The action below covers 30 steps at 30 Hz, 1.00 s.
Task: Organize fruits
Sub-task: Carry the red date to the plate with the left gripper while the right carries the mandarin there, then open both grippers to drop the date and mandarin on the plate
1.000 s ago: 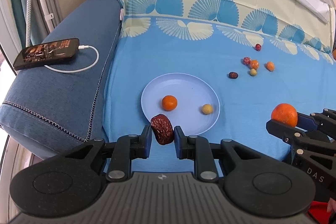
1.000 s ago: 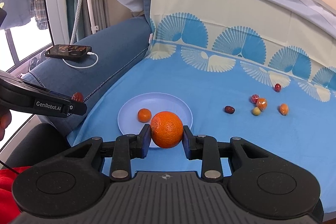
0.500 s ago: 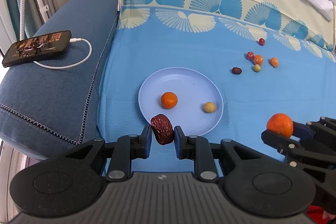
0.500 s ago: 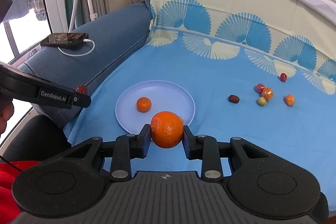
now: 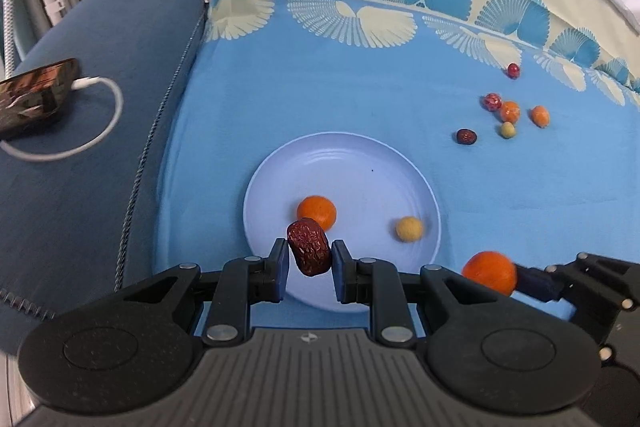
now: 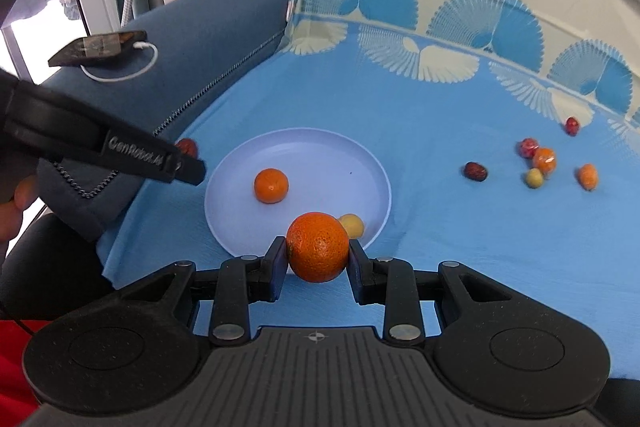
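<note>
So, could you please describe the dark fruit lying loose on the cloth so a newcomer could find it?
Start at the pale blue plate on the blue cloth, then look right to the loose fruit cluster. The dark red date lies nearest the plate, the only dark wrinkled oval there.

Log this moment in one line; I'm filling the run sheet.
left gripper: shut on date | right gripper: shut on orange | plate: two fruits | cloth: six loose
</note>
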### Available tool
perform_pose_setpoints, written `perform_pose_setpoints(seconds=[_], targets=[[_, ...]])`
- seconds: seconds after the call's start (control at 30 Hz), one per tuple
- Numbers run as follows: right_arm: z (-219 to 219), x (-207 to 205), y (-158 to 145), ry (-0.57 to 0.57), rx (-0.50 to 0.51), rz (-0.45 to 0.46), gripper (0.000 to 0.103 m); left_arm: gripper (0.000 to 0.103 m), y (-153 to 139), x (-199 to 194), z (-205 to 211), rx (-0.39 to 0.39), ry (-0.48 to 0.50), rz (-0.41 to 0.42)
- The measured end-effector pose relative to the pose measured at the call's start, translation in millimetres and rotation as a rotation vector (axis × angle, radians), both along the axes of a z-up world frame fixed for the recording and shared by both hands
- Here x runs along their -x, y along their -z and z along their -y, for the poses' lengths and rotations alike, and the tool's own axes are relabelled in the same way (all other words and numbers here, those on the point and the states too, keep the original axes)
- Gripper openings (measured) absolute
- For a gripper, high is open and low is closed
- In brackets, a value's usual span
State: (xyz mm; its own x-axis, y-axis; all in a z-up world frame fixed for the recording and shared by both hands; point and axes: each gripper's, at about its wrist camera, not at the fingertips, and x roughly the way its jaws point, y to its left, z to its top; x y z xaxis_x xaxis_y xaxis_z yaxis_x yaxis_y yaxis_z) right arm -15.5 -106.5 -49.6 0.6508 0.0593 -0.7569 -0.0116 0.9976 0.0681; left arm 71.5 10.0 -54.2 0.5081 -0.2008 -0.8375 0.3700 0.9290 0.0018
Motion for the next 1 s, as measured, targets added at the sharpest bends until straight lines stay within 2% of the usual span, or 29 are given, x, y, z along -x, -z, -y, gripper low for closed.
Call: perform_pose_setpoints(seconds=[0.47, 0.5, 0.53, 0.57, 0.6, 0.63, 0.67, 0.7, 0.77, 0.9, 1.0], targets=[[5, -71, 59, -0.030, -0.017, -0.128, 0.033, 0.025, 59, -67, 25, -0.092, 0.008, -0.085], [5, -75, 63, -0.036, -0.013, -0.135, 0.033, 0.029, 61, -70, 26, -0.097, 0.017, -0.086], [4, -78, 65, -0.039, -0.011, -0.141, 0.033, 0.038, 60, -71, 26, -0.088, 0.033, -0.081], [4, -81, 66, -0.042, -0.011, -0.140, 0.034, 0.071, 58, -71, 25, -0.073, 0.047, -0.066], [5, -83, 66, -0.041, -0.007, -0.136, 0.035, 0.097, 53, -70, 24, -0.062, 0.043, -0.034], [5, -87, 64, -0.039, 0.003, -0.133, 0.038, 0.102, 47, -66, 21, -0.051, 0.027, 0.016], [5, -88, 62, -0.036, 0.012, -0.126, 0.052, 0.103, 40, -63, 19, -0.046, 0.019, 0.058], [6, -88, 58, -0.028, 0.021, -0.110, 0.071, 0.103, 35, -59, 18, -0.049, 0.027, 0.082], [7, -84, 48, -0.009, 0.051, -0.076, 0.088, 0.103, 29, -54, 15, -0.074, 0.040, 0.085], [7, -63, 28, -0.023, 0.078, -0.071, 0.099, 0.103, 17, -29, -2, -0.086, 0.018, 0.084], [2, -34, 10, -0.025, 0.050, -0.057, 0.102, 0.103, 11, -3, -14, -0.087, -0.022, 0.064]])
